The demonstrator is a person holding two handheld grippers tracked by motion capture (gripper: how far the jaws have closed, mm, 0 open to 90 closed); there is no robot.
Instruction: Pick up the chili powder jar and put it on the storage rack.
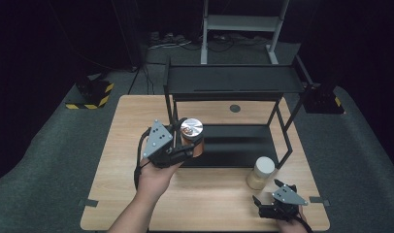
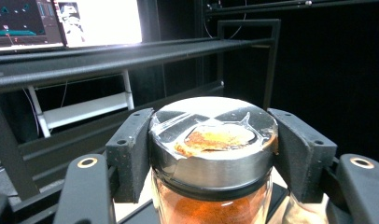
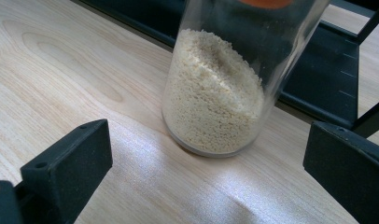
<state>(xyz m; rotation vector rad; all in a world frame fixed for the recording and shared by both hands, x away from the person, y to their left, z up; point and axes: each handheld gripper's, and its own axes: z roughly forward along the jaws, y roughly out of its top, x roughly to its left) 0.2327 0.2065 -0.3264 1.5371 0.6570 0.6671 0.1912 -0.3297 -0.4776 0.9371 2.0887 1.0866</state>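
A glass jar of orange powder [image 1: 192, 137] with a silver metal lid [image 2: 214, 135] hangs above the table's left half, in front of the black rack [image 1: 234, 80]. My left gripper [image 1: 185, 145] is shut on it, its pads [image 2: 131, 149] pressing both sides of the lid. A second jar [image 1: 260, 173], holding pale grains [image 3: 215, 100] under a cream lid, stands upright on the wood at the front right. My right gripper [image 1: 272, 201] rests near the table's front edge just short of that jar, jaws wide open with nothing between them.
The two-tier black rack has a lower shelf [image 1: 234, 145] and a top shelf, with an upright post [image 1: 170, 104] close to the held jar. Lit monitors [image 2: 66, 21] glow behind the rack. A round grommet [image 1: 235, 108] sits at the back of the wooden table [image 1: 127, 194].
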